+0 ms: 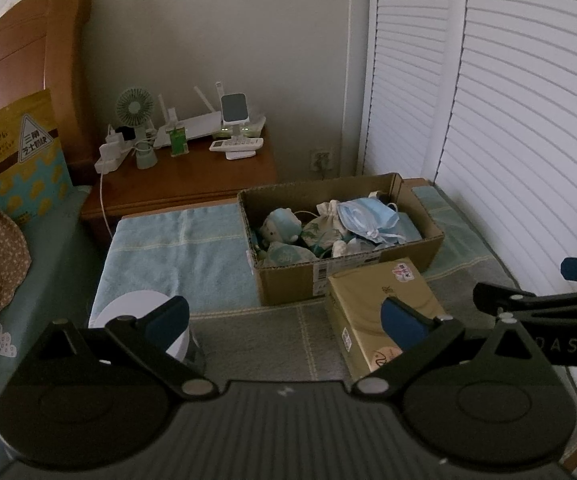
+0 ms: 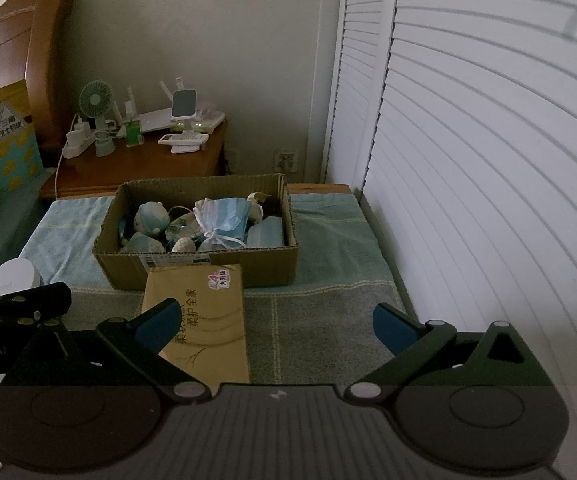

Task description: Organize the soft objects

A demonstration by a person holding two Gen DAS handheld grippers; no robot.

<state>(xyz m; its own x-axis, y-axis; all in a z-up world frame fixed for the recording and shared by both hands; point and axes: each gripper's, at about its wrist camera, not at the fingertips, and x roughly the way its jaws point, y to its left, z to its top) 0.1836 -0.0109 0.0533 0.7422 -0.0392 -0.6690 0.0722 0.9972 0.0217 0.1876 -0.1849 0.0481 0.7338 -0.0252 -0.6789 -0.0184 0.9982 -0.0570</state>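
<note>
- The cardboard box (image 1: 340, 240) sits on a light blue towel (image 1: 176, 256) spread over the bed (image 1: 48, 232), and serves here as the landmark.
- Inside the box lie the soft things: a bundle of blue face masks (image 1: 368, 218) toward its right side, a pale patterned drawstring pouch (image 1: 322, 226) near the middle, and a blue-and-white plush toy (image 1: 282, 226) toward its left side.
- Just in front of the box, touching its near wall in both views, lies a tan tissue pack (image 2: 204, 320) with a pink sticker on top.
- Left of the box and nearer the cameras stands a white round object (image 1: 140, 316) at the towel's edge.
- Behind the box is a wooden nightstand (image 1: 184, 180) carrying a small green fan (image 1: 136, 114), a white router (image 1: 192, 128) and a power strip (image 1: 110, 156).
- Far left of the box, a yellow snack bag (image 1: 20, 152) leans against the wooden headboard (image 1: 28, 60).
- Right of the box rise white louvered doors (image 2: 468, 140).
- The left claw (image 1: 284, 322) hangs in front of the box with its blue-padded fingers spread wide, holding nothing.
- The right claw (image 2: 276, 324) is likewise spread wide and empty, in front of the box above the tissue pack's near end.
</note>
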